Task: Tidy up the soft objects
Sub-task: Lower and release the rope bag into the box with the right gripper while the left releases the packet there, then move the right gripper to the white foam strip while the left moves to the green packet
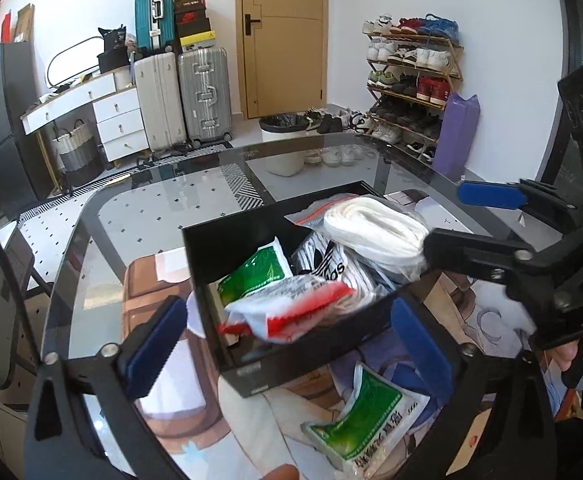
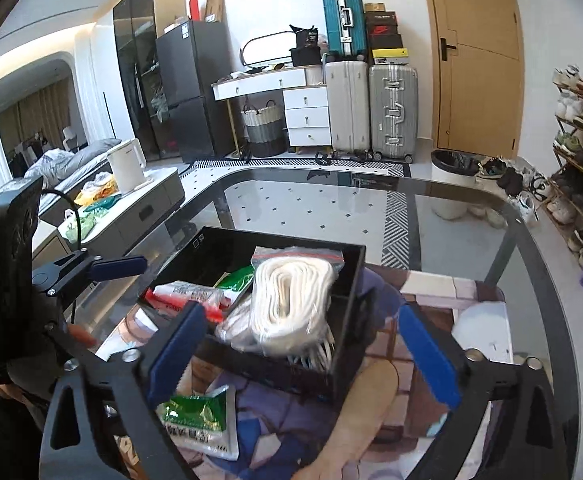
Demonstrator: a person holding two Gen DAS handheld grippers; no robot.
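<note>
A black open box [image 1: 251, 376] [image 2: 351, 264] stands on a printed mat on the glass table. In it lie a bag of white cotton rope [image 1: 375, 232] [image 2: 291, 300], a striped Adidas bag [image 1: 331, 264], a green-and-white packet [image 1: 255, 268] [image 2: 235, 276] and a red-and-white packet [image 1: 287, 312] [image 2: 187, 292]. Another green-and-white packet [image 1: 367, 420] [image 2: 199, 424] lies on the mat in front of the box. My left gripper [image 1: 291, 344] is open and empty, its fingers either side of the box's near corner. My right gripper [image 2: 299, 360] is open and empty, just before the box.
The printed mat [image 1: 163, 292] [image 2: 451, 296] covers the near part of the glass table [image 1: 139, 208] [image 2: 331, 200]. Beyond the table stand a white bin [image 1: 283, 140], suitcases [image 1: 203, 96], a shoe rack [image 1: 411, 80] and a purple roll [image 1: 455, 132].
</note>
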